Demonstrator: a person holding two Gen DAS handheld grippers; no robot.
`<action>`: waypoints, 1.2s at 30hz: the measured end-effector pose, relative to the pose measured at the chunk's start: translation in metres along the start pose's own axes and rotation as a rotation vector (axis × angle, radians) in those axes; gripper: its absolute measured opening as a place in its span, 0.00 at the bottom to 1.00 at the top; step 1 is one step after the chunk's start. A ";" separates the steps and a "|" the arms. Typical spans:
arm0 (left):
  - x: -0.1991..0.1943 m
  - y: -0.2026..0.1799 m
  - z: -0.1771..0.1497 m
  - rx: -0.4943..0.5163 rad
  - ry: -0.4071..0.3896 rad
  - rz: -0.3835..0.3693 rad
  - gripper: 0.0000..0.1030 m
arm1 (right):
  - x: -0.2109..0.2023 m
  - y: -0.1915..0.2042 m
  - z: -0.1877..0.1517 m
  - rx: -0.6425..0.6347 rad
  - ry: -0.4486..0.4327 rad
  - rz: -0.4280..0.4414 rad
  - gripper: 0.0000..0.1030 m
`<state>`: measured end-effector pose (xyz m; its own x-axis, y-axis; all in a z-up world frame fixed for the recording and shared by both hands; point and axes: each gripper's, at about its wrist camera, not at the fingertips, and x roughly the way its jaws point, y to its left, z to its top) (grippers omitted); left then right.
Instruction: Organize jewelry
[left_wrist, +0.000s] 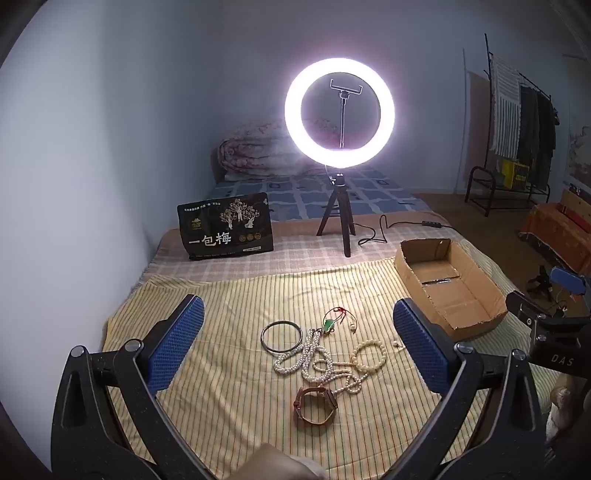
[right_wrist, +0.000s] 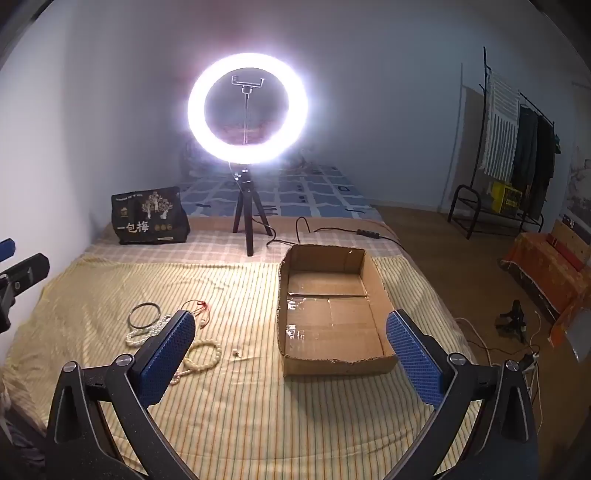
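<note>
Jewelry lies on a yellow striped cloth (left_wrist: 229, 387): a dark metal bangle (left_wrist: 279, 336), a tangled pearl necklace (left_wrist: 314, 360), a cream bead bracelet (left_wrist: 369, 355), a green pendant on a red cord (left_wrist: 328, 325), a brown-strapped watch (left_wrist: 315, 403) and a small loose bead (left_wrist: 396, 344). My left gripper (left_wrist: 297, 326) hangs open above the pile, holding nothing. An open cardboard box (right_wrist: 332, 314), empty, sits to the right of the jewelry. My right gripper (right_wrist: 290, 332) stands open over the box's near left corner. In the right wrist view its left finger hides part of the necklace; the bangle (right_wrist: 144, 315) and bracelet (right_wrist: 205, 355) show.
A lit ring light on a small tripod (left_wrist: 338, 110) stands behind the cloth, its cable (right_wrist: 332, 230) trailing right. A black snack bag (left_wrist: 226, 226) stands at the back left. A wall runs along the left. The bed edge drops to the floor on the right, by a clothes rack (right_wrist: 517, 155).
</note>
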<state>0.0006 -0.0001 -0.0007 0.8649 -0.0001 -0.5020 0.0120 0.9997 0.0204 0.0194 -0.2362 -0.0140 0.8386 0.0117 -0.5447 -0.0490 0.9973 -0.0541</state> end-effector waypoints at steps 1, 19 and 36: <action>0.000 0.000 0.000 -0.002 0.004 -0.004 1.00 | 0.000 0.000 0.000 0.003 -0.003 0.000 1.00; -0.007 0.004 0.004 -0.005 -0.013 -0.002 1.00 | 0.004 0.004 -0.002 -0.012 0.028 0.005 1.00; -0.002 0.003 0.001 -0.012 -0.011 0.003 1.00 | 0.005 0.001 -0.001 -0.011 0.038 0.005 1.00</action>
<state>-0.0005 0.0027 0.0018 0.8706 0.0029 -0.4919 0.0031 0.9999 0.0113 0.0224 -0.2349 -0.0177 0.8173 0.0141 -0.5760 -0.0596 0.9964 -0.0602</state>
